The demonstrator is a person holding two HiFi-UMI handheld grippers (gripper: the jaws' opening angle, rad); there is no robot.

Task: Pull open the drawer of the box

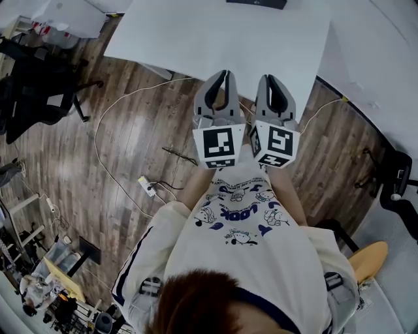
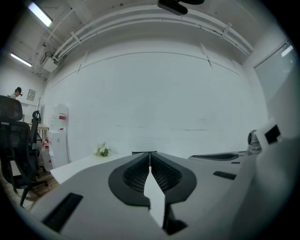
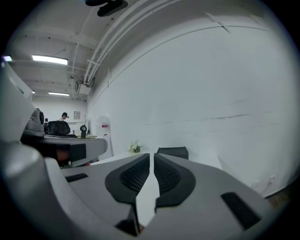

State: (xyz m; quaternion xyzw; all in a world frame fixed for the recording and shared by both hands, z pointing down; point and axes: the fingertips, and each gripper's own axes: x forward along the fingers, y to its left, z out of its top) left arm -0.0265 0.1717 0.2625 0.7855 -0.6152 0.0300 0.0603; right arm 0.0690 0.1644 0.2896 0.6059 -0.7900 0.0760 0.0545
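Viewed from the head camera, find the left gripper (image 1: 224,77) and the right gripper (image 1: 270,79) held side by side, just apart, ahead of a white shirt with blue print (image 1: 241,222). Note both sets of tips overlapping the near edge of the white table (image 1: 196,39). Locate the box (image 1: 256,2), dark and low, at the far end of that table, well apart from both grippers and cut off by the top of the frame. Cannot read the drawer's state from here. On the wooden floor (image 1: 130,137) to the left, note a white cable (image 1: 98,147), a power strip (image 1: 149,188) and a black office chair (image 1: 32,85).

Turning to the left gripper view, read the jaws as clenched: ribbed pads (image 2: 136,176) meeting at the front, nothing gripped. Just past the tips, see only a thin dark strip of the box (image 2: 144,153), standing well ahead on the table. Note a small bunch of flowers (image 2: 101,150) on the table's left part.

Turning to the right gripper view, read the jaws as drawn all but together: a thin slit left between the pads (image 3: 133,176), nothing in it. See the box (image 3: 172,152) ahead and slightly right of the tips, untouched, with the flowers (image 3: 135,147) to its left.
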